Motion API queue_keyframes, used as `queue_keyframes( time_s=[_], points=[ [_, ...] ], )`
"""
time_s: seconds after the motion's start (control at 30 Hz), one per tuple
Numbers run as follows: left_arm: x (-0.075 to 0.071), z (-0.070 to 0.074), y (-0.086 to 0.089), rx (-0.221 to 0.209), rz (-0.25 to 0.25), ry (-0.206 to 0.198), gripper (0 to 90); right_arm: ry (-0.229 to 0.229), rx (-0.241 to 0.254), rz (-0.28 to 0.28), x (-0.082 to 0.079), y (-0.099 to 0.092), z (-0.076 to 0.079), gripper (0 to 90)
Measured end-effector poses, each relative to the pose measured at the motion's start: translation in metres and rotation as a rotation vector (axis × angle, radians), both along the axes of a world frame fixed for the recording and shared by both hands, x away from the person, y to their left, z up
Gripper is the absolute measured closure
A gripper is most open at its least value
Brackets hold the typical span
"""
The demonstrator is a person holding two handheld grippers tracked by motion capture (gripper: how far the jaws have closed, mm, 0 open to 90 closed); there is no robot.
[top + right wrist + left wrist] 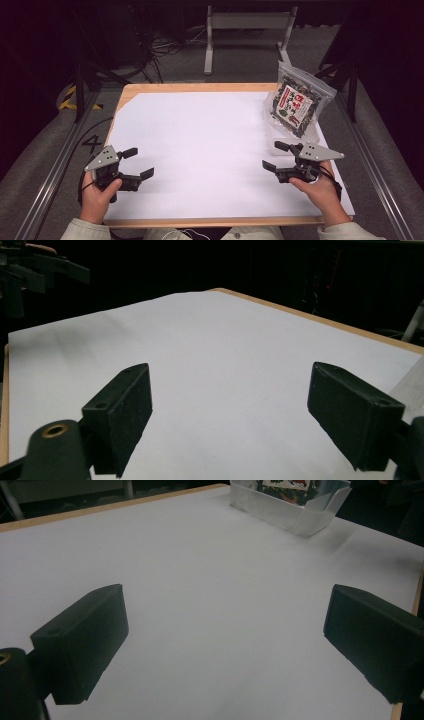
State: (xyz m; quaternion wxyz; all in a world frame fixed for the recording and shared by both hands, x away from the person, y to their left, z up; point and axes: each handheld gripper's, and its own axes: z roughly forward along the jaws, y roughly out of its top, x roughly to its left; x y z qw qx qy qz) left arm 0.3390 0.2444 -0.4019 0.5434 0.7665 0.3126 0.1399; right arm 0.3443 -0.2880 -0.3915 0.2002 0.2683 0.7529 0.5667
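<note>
Tray (300, 522) under pouch (295, 102) seen from left gripper (137, 162)

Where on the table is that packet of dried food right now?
In the high view the packet stands in a clear tray at the far right corner of the table, just beyond the right tongs.

Bright, even overhead light on the white sheet (210, 150) — surroundings fall to black; soft shadows, slight blur in both gripper views.
</note>
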Motion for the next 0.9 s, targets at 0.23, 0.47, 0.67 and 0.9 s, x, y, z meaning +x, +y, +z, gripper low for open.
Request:
queue_keyframes(
  time_s=[0.23, 0.47, 0.67, 0.9],
  points=[
    [0.003, -0.010, -0.001, -0.013, 0.008, 0.025, 3.5, 0.014, -0.005, -0.012, 0.005, 0.003, -0.023, 18.3],
    [0.004, -0.019, -0.002, -0.028, 0.008, 0.034, 2.1, 0.038, -0.039, -0.027, 0.007, 0.005, -0.042, 19.7],
    [0.004, -0.028, -0.003, -0.016, 0.024, 0.045, 2.1, 0.053, -0.064, -0.042, 0.009, 0.006, -0.047, 19.6],
    [0.003, -0.037, -0.004, -0.008, 0.039, 0.047, 2.4, 0.076, -0.071, -0.047, 0.012, 0.003, -0.050, 19.0]
  ],
)
